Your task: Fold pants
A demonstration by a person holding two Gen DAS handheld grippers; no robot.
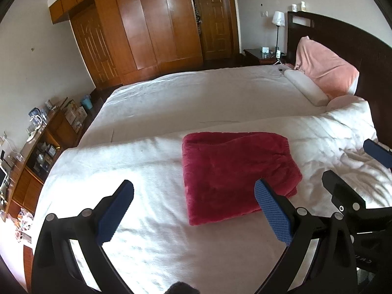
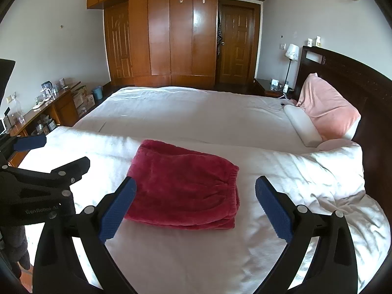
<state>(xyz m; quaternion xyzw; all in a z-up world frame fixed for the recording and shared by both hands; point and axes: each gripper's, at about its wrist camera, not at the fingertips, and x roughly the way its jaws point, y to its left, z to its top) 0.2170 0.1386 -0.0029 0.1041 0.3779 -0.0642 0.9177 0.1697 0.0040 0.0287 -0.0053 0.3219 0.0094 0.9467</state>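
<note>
Dark red fleece pants (image 1: 232,174) lie folded in a compact rectangle on the white duvet (image 1: 152,232), elastic waistband toward the right. In the right wrist view the pants (image 2: 183,186) lie just beyond the fingers. My left gripper (image 1: 194,196) is open and empty, held above the duvet just short of the pants' near edge. My right gripper (image 2: 196,193) is open and empty, also above the near edge of the pants. The right gripper also shows at the right edge of the left wrist view (image 1: 352,171). The left gripper shows at the left of the right wrist view (image 2: 58,152).
A pink pillow (image 2: 325,107) and a white roll pillow (image 2: 303,127) lean at the dark headboard (image 2: 355,78) on the right. A wooden wardrobe (image 2: 171,36) and door stand at the far wall. A cluttered wooden sideboard (image 2: 44,112) runs along the left.
</note>
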